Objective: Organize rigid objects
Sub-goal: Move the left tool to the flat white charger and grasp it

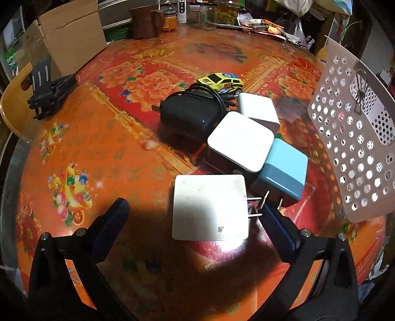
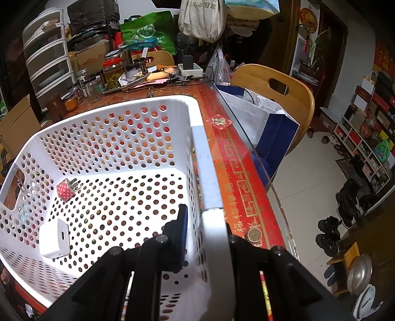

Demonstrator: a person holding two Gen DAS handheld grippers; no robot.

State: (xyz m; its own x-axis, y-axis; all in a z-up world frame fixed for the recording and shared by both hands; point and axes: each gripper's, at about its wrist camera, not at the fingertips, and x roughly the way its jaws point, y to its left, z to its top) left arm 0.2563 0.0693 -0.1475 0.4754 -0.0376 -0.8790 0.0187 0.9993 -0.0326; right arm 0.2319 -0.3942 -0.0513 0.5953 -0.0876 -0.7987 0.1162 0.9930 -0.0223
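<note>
Two claws are mine to report. My left claw [image 1: 192, 222] hangs open over the counter [image 1: 103, 138], fingers straddling a flat white charger [image 1: 209, 207] without touching it; beyond lie a white cube charger [image 1: 240, 144], a blue charger [image 1: 284, 172], a black adapter [image 1: 190, 113] and a yellow toy car [image 1: 222, 82]. My right claw [image 2: 207, 237] is clamped on the white basket [image 2: 207, 172] rim; inside sit a white charger [image 2: 55, 238] and a red dotted plug [image 2: 66, 189].

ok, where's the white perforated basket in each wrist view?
Left wrist: the white perforated basket stands at the right edge, seen from outside, right of the chargers.
Right wrist: it fills the left and centre; the right gripper is shut on its rim.
Shared landmark: the jar of green olives at the table's far side.
</note>
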